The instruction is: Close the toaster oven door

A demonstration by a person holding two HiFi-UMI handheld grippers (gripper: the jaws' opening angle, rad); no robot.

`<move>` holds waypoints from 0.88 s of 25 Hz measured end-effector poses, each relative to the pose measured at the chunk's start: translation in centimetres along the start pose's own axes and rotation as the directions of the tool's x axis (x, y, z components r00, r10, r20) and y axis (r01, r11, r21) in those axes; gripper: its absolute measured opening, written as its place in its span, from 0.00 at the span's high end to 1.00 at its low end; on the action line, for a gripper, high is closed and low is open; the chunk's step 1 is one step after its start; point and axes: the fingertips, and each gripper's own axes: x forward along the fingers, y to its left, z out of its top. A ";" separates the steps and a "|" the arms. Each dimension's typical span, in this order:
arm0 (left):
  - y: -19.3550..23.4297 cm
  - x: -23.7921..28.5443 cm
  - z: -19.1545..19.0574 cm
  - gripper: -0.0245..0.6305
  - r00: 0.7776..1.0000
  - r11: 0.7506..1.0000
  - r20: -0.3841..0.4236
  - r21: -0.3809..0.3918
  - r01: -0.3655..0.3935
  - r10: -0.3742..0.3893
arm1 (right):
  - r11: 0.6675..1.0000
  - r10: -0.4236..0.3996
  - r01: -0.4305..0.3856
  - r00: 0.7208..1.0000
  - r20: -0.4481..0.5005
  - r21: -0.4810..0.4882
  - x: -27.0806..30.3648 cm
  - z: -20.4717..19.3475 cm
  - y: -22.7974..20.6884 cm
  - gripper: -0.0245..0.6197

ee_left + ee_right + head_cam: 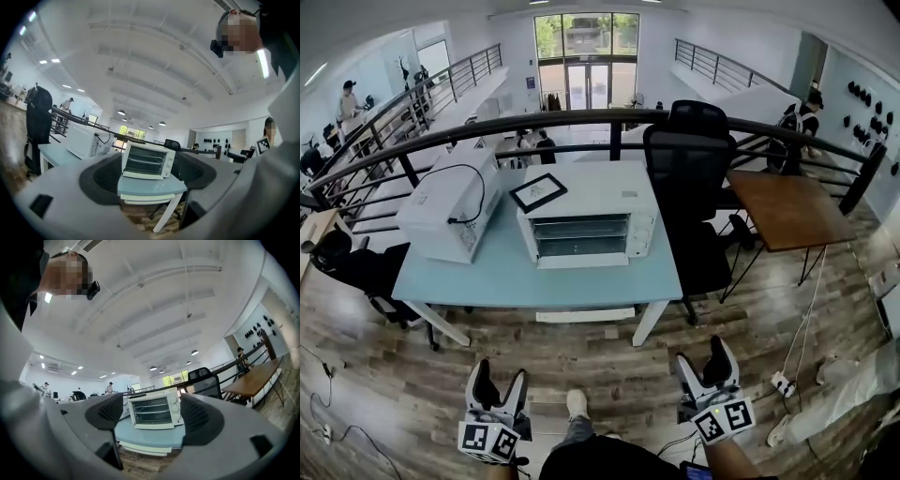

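The white toaster oven (586, 225) stands on the pale blue table (506, 277), facing me. Its door looks folded down flat at the front (582, 262), leaving the wire racks bare. In the left gripper view the toaster oven (146, 161) sits centred between the jaws, far off; the right gripper view shows the same oven (154, 411). My left gripper (500, 377) and right gripper (703, 356) hang low over the wooden floor, well short of the table. Both are open and hold nothing.
A larger white appliance (450, 211) with a black cable sits left of the oven. A black-framed sheet (537, 192) lies on the oven's top. A black office chair (689, 159) stands at the table's right end, a wooden table (787, 208) beyond it. A railing (581, 120) runs behind.
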 end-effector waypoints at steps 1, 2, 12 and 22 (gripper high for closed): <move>0.5 1.2 0.1 0.38 1.000 1.000 0.002 -0.003 0.008 -0.008 | 1.000 -0.005 0.005 1.000 0.003 -0.002 1.1 0.1 -0.1 0.39; 1.0 2.3 0.3 0.38 1.000 1.000 0.005 -0.003 0.016 -0.016 | 1.000 -0.011 0.011 1.000 0.007 -0.002 2.1 0.1 -0.1 0.39; 6.6 11.2 0.7 0.38 0.998 0.998 -0.005 -0.016 0.059 -0.059 | 1.000 -0.020 0.021 1.000 0.021 -0.015 11.8 -0.5 1.1 0.39; 11.2 15.7 -2.4 0.38 0.993 0.995 -0.086 -0.048 0.082 -0.086 | 0.997 -0.066 0.063 0.996 -0.057 -0.049 16.7 -4.4 0.6 0.39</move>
